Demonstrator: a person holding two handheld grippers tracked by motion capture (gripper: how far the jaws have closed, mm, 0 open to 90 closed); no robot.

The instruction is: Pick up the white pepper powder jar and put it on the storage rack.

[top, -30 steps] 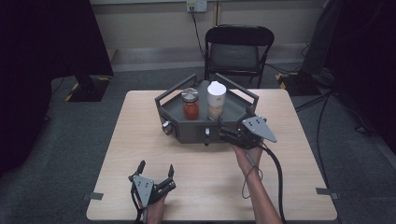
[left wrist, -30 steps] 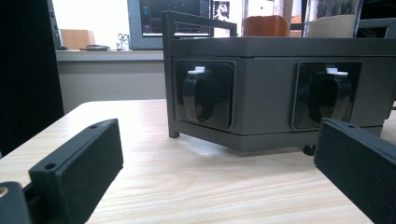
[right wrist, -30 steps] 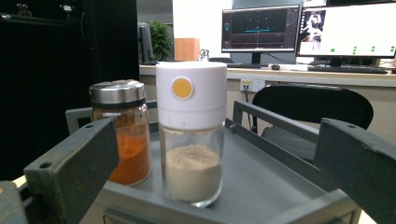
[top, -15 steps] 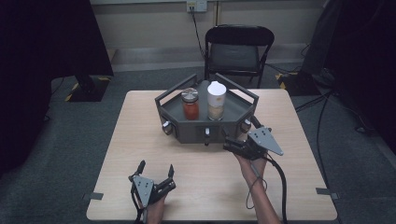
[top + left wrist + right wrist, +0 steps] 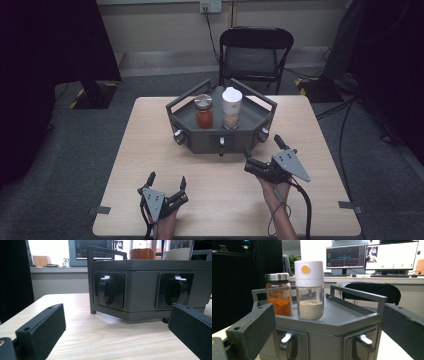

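Note:
A grey six-sided stand (image 5: 200, 143) sits at the table's far middle. On it stand a metal-lidded jar of orange-red powder (image 5: 203, 113) and a white-capped jar of beige powder (image 5: 231, 108). My right gripper (image 5: 263, 152) is open just off the stand's front right corner, with nothing between its jaws. My left gripper (image 5: 167, 179) rests open near the front edge. In the right gripper view both jars, orange (image 5: 279, 295) and beige (image 5: 309, 290), show between the open jaws. The left gripper view faces the stand's side wall (image 5: 145, 290) and two black knobs (image 5: 109, 291).
A black chair (image 5: 255, 55) stands behind the table (image 5: 150, 150). The stand has raised rails (image 5: 357, 293) and white-tipped knobs (image 5: 363, 338) on its faces. A cable (image 5: 305, 205) trails from my right gripper. Monitors (image 5: 372, 256) glow far behind.
My right gripper has drawn back from the stand toward the near edge of the table, still open. The left gripper and both jars have not moved.

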